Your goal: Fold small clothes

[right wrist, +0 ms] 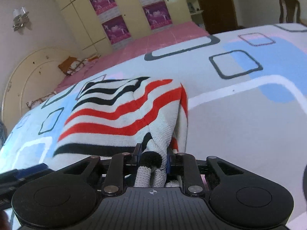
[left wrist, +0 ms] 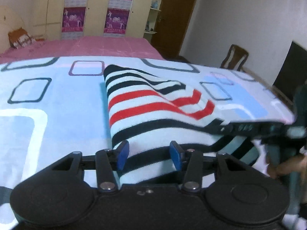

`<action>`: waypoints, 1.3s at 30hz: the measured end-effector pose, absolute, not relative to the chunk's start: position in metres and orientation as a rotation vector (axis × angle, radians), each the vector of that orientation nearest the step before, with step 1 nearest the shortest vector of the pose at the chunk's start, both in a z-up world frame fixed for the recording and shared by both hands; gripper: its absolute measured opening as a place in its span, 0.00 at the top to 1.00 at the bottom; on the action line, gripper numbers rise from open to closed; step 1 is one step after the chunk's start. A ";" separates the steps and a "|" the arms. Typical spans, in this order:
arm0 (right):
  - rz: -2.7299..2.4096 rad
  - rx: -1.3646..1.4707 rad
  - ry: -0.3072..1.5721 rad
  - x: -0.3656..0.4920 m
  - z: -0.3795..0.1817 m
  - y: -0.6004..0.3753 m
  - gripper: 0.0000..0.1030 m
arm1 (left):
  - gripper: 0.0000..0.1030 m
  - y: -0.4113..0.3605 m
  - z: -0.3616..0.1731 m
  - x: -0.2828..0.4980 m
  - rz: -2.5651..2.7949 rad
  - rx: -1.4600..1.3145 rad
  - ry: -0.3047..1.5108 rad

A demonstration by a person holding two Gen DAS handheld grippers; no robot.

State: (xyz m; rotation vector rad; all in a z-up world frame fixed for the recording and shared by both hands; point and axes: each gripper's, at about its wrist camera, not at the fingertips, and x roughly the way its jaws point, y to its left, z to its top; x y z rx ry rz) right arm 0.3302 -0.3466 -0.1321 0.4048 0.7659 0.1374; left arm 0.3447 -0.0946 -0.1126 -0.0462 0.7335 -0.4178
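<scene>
On patterned sheet (left wrist: 57, 99): striped garment (left wrist: 145, 103), right gripper (right wrist: 153, 157) pinching its edge.

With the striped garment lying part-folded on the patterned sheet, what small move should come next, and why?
Probably close the left gripper on the near hem. The right gripper already pinches a bunched edge of the striped garment, while the left's blue pads stand apart with cloth between them. Once both hold, the near edge could be carried over the patterned sheet to continue the fold.
</scene>
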 end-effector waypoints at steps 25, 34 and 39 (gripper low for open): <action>0.046 0.420 0.847 0.269 -0.137 -0.359 0.75 | 0.51 -0.089 -0.120 0.336 -0.413 0.023 0.752; 0.088 0.281 0.733 0.270 -0.081 -0.343 0.75 | 0.53 -0.096 -0.103 0.343 -0.403 0.051 0.757; 0.099 0.248 0.699 0.294 -0.069 -0.334 0.75 | 0.53 -0.102 -0.092 0.353 -0.391 0.066 0.740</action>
